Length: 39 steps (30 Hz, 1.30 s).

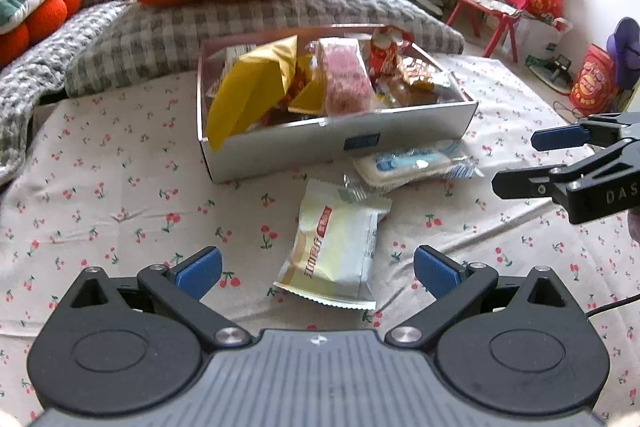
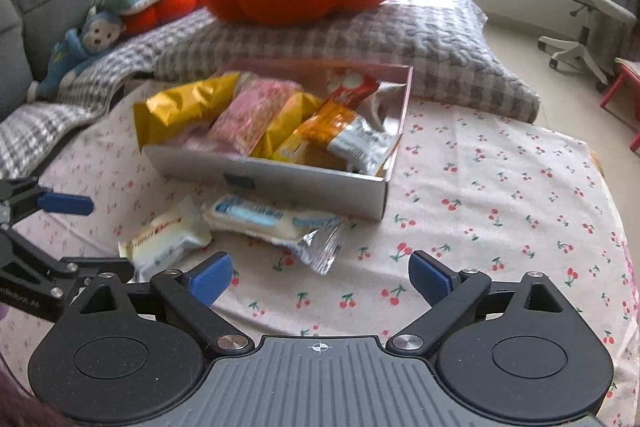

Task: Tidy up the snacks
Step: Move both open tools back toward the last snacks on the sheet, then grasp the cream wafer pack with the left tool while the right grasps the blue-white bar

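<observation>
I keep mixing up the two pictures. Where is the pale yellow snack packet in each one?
Left wrist view: pale yellow packet lies at centre, just ahead of the left gripper.
Right wrist view: same packet lies at lower left.
Shared landmark: the snack box behind it.

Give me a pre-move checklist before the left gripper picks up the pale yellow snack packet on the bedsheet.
1. Left gripper open, nothing between its fingers: ok.
2. Pale yellow packet lies flat on the cherry-print sheet, in line with the gap between the fingers: ok.
3. Packet free of other items: not ok, its far end meets the crinkled wrapper end of the blue-and-white packet.
4. Right gripper open and empty, off to the side of the yellow packet: ok.
5. Room in the white box: cannot tell, it is already piled with snacks.
6. Box sits steady on the sheet: ok.
</observation>
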Tool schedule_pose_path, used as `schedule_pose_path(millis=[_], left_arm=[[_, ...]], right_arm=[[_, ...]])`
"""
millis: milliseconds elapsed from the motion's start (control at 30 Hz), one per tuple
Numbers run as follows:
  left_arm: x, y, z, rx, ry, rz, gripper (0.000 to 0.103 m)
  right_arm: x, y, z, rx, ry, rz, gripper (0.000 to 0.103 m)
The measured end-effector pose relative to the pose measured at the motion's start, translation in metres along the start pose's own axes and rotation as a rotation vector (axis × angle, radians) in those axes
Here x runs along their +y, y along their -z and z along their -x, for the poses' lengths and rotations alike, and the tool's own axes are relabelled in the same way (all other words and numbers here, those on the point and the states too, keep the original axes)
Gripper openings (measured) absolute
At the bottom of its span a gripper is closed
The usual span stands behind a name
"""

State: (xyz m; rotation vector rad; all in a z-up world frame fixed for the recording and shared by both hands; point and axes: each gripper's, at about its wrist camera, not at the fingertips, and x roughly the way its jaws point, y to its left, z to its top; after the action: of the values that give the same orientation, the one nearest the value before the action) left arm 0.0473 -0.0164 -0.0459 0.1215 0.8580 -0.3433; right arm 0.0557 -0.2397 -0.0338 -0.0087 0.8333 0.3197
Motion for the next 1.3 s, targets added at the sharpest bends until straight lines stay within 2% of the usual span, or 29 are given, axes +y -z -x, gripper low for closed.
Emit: schedule_pose_path(millis=[133,233,300,367,500,567,667,1067,1300], left_arm=[[-0.002,0.004,-0.008,0.01,-0.007,-0.011,0.101],[-0.003,0.006,-0.014,0.005,-0.011,-0.023,0.097],[-0.003,0.008,-0.018,0.002,-0.02,-0.03,0.091],[0.0,0.007,-0.023,0.007,-0.017,-0.023,0.079],[0.007,0.005,-0.024,-0.002,0.001,0.013,0.072],[0.008,0.004,-0.023,-0.007,0.008,0.016,0.057],[0.01,0.004,-0.021,-0.011,-0.007,0.017,0.048],[0.037,0.013,-0.01,-0.006,-0.074,0.054,0.05],[0.056,0.022,0.001,-0.013,-0.108,0.063,0.051]], right_arm=[[0.005,0.004,-0.008,0.013,-0.009,0.029,0.097],[0.008,0.006,-0.015,0.007,-0.015,0.049,0.097],[0.009,0.006,-0.02,0.005,-0.016,0.063,0.097],[0.008,0.006,-0.027,0.011,-0.011,0.066,0.097],[0.006,0.003,-0.039,0.012,-0.001,0.061,0.096],[0.005,0.002,-0.044,0.014,-0.002,0.058,0.096],[0.006,-0.001,-0.052,0.02,-0.009,0.052,0.096],[0.035,-0.002,-0.052,0.029,-0.098,0.113,0.095],[0.05,0.0,-0.039,0.055,-0.225,0.141,0.095]])
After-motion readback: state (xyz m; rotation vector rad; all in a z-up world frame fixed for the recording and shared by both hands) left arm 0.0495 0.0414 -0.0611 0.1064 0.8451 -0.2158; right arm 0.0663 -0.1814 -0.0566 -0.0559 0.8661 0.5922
